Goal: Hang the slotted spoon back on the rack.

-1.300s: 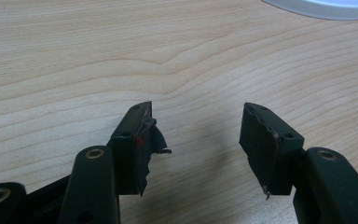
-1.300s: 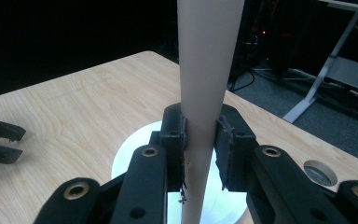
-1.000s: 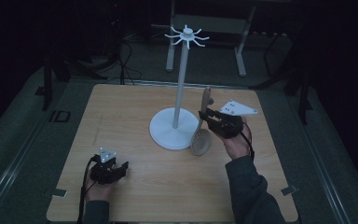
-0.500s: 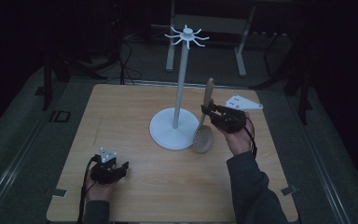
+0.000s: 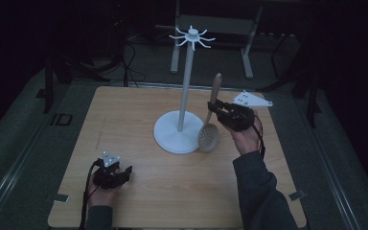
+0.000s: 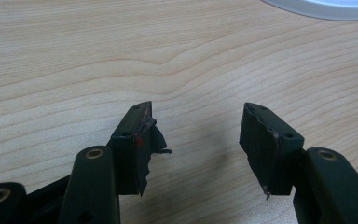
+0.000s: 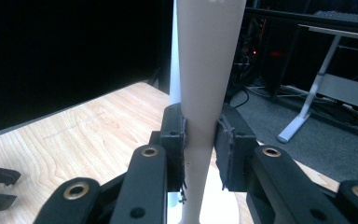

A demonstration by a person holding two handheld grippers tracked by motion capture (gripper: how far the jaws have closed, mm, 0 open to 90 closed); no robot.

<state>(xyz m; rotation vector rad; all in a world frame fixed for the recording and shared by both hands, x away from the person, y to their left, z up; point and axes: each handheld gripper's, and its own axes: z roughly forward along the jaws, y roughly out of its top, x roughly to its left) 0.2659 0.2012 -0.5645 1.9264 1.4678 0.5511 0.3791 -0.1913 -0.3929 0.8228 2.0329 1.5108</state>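
Raised since earlier: slotted spoon (image 5: 210,129), handle pinched by right hand-held gripper (image 5: 219,114); keep it vertical approaching stand (image 5: 186,86) hooks. Left hand-held gripper (image 5: 124,173) spread, idle.

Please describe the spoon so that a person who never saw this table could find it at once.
On the wooden table stands a white rack with a round base. Just to its right, the right gripper clamps a slotted spoon by its handle, upright, bowl down. It is the one wooden utensil, its bowl full of holes.

A dim lab: wooden test table (image 5: 172,191), trailing cables (image 5: 129,52) (desk frame (image 5: 211,28) behind).
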